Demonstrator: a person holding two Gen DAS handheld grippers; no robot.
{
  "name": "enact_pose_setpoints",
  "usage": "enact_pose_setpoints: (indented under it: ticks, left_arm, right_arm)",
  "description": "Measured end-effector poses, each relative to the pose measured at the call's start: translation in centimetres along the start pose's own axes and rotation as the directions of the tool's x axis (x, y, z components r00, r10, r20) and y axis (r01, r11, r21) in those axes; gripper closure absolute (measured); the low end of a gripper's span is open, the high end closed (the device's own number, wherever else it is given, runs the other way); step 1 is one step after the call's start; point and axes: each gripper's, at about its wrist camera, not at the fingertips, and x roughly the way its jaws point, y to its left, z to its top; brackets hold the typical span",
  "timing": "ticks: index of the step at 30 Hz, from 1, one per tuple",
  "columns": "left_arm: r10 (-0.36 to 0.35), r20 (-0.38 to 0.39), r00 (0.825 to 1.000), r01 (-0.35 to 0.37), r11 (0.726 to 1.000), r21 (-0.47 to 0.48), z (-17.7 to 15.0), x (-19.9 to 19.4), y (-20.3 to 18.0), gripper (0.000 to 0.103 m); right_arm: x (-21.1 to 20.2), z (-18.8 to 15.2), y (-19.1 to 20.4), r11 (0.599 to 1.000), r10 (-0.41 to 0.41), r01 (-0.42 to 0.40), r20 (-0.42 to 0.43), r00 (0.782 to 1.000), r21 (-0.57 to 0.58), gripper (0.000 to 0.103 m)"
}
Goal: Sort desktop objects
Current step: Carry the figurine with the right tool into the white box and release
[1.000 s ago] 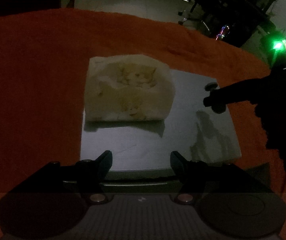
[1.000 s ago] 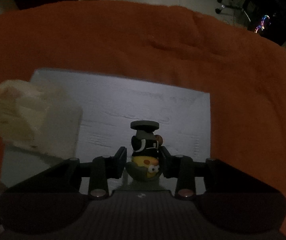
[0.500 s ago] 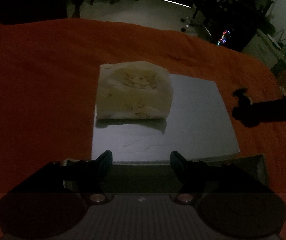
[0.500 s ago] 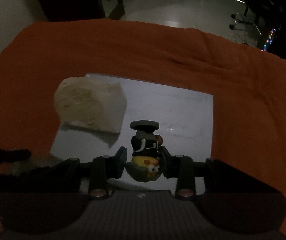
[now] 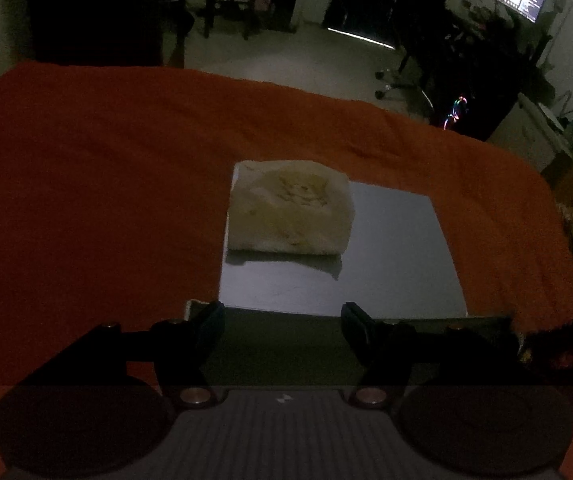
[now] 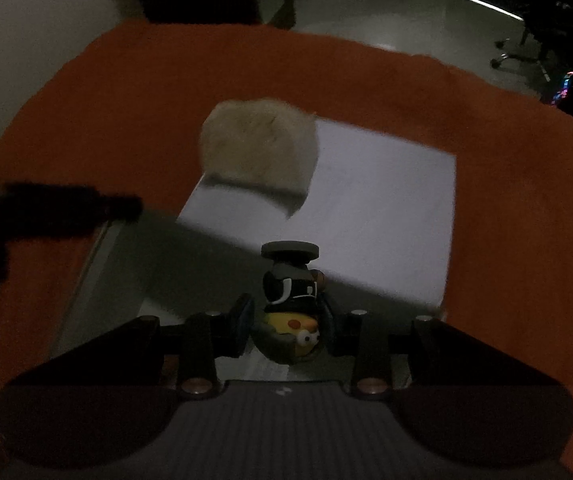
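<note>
We saw our right gripper (image 6: 286,316) clenched on a small toy figure (image 6: 291,312), yellow-faced with a black cap and a flat round base, held above the grey board (image 6: 386,208). Our left gripper (image 5: 282,320) stood released, with nothing between its fingers, facing a cream pouch (image 5: 290,208).

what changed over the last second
Both grippers pulled back and up from the grey board. The right gripper carried the small toy figure off with it; the left gripper now shows at the left of the right wrist view. Unchanged: toy clamped, left gripper open and empty, white lump on the board's far left corner.
</note>
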Motion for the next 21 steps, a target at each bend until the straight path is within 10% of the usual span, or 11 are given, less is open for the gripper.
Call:
enact_pose_setpoints:
  ticks: [21]
  left_arm:
    - [-0.001,-0.046,0.999,0.002,1.000,0.006,-1.3,1.0,0.5,0.042]
  right_arm:
    - [10.7,-9.1,8.2,0.960,-0.017,-0.063,-0.281,0.960,-0.272,0.065]
